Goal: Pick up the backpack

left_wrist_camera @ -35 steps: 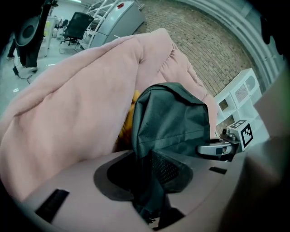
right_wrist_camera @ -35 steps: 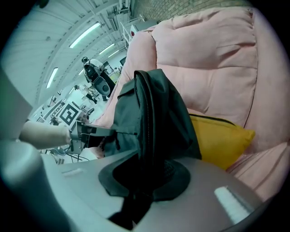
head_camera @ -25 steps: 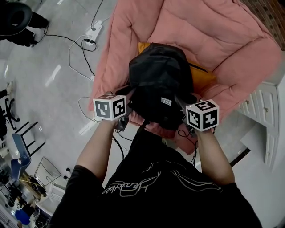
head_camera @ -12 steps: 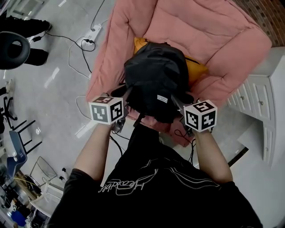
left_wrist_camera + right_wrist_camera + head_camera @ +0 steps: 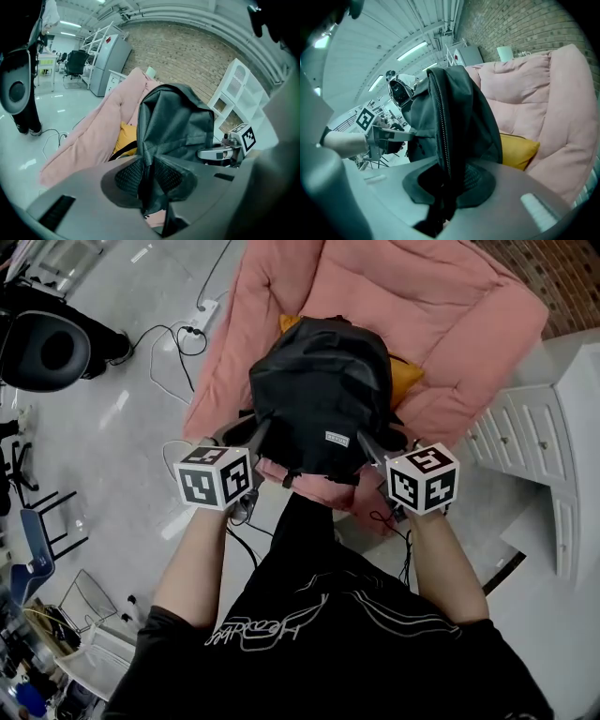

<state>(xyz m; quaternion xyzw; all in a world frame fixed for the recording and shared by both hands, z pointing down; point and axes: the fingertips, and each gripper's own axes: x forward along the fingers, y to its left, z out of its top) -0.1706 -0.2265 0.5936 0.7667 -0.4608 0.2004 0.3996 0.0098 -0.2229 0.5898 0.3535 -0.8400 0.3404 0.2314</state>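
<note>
Backpack, black and zipped, fills the centre of the head view. It stands upright against a pink padded seat that spreads across the upper middle and upper right of the frame. A yellow cushion peeks out behind its right side.

The left hand-held gripper grips the bag's lower left edge. In the left gripper view a fold of dark fabric is pinched between the two mesh-faced pads, and the jaws have just been closing a little further on it.

The right hand-held gripper grips the lower right edge. In the right gripper view its jaws are clamped on the bag's side panel right beside the zip, with a dark strap hanging down below them. Both marker cubes sit level with each other in the middle of the frame, one at each bottom corner of the backpack.

Whether the bag's underside touches the seat cannot be told. Cables trail over the grey floor at the upper left, and a white cabinet stands at the right edge.
</note>
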